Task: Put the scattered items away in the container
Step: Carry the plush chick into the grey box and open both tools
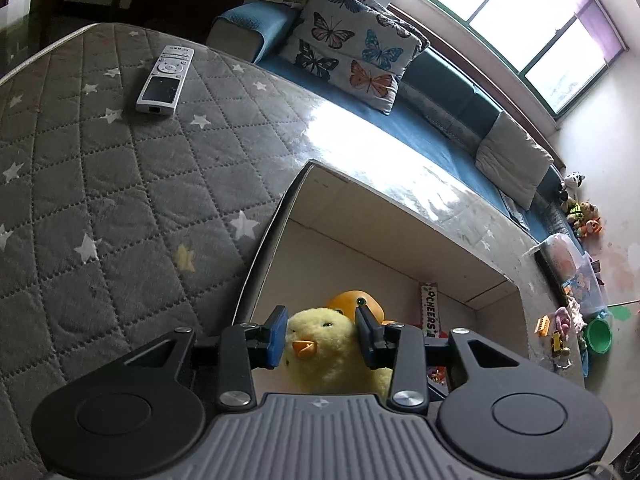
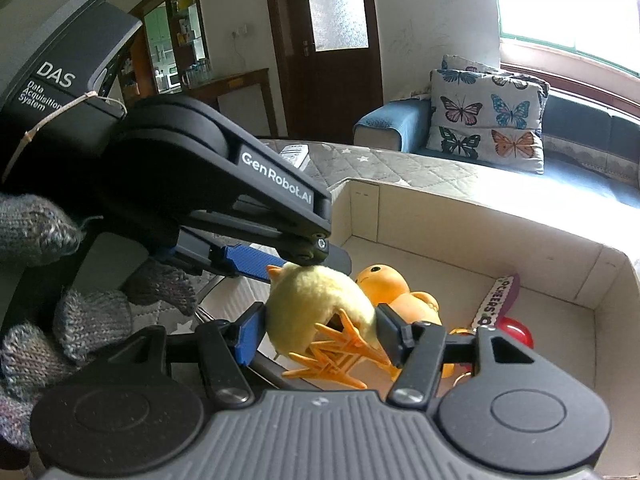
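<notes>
Basically both grippers on the yellow plush chick (image 1: 320, 344) at lower centre, over the open cardboard box (image 1: 296, 200). Left gripper (image 1: 322, 338) fingers pinch its head; right gripper (image 2: 320, 332) fingers look closed on its body near the orange feet, contact not fully clear. Orange rubber duck (image 2: 396, 288) and "CHEERS" packet (image 2: 494, 300) lie inside the box. Remote control (image 1: 164, 80) upper left on the quilted tabletop (image 1: 100, 200).

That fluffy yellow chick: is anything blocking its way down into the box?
Nothing closes off the open cardboard box. The yellow chick hangs over it, with an orange toy right beside it inside.
</notes>
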Demonstrator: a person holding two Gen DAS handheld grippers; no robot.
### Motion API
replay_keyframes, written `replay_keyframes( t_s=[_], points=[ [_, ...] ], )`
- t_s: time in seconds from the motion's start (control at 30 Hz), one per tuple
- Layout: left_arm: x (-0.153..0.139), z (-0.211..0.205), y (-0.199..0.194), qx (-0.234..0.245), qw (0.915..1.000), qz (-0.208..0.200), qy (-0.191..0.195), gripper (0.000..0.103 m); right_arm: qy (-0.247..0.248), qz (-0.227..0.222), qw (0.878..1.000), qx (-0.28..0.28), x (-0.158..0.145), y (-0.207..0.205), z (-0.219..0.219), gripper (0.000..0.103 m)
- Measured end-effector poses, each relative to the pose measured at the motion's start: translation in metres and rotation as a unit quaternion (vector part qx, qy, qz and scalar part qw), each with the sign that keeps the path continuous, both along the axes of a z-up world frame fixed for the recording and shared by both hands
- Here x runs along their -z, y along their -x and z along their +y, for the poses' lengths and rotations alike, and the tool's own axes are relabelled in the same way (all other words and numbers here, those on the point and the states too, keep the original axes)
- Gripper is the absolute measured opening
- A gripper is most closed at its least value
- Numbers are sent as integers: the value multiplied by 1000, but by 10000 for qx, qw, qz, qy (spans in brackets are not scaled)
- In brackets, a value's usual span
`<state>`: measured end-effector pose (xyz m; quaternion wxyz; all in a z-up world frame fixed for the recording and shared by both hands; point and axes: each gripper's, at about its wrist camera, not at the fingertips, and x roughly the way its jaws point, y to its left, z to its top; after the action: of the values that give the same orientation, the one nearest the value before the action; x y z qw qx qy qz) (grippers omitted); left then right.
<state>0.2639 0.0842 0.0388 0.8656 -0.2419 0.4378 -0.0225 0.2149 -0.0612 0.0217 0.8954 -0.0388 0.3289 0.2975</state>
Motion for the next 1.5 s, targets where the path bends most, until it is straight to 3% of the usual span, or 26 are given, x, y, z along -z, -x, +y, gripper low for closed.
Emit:
replay_keyframes(
  t_s=[0.37,0.43,0.8,1.23,1.33,1.5],
  points=[
    [-1,-9,4,123,9993,-126,-332,40,22,-126,9999,46,-7,8,-7,58],
    [-1,-11,4,143,9992,-119,-366,40,89,-189,9998,49,-7,10,-6,54],
    [-2,-12,8,204,9987,-168,-433,40,-104,-151,9997,132,-11,12,-13,54],
    [-21,-21,38,246,9964,-496,-635,40,-170,-443,9985,268,-25,43,-32,54],
    [-24,-23,47,249,9960,-561,-649,40,-204,-505,9979,337,-28,53,-38,61],
    [-29,-29,62,285,9948,-652,-733,40,-258,-558,9972,429,-32,68,-47,62]
  ],
)
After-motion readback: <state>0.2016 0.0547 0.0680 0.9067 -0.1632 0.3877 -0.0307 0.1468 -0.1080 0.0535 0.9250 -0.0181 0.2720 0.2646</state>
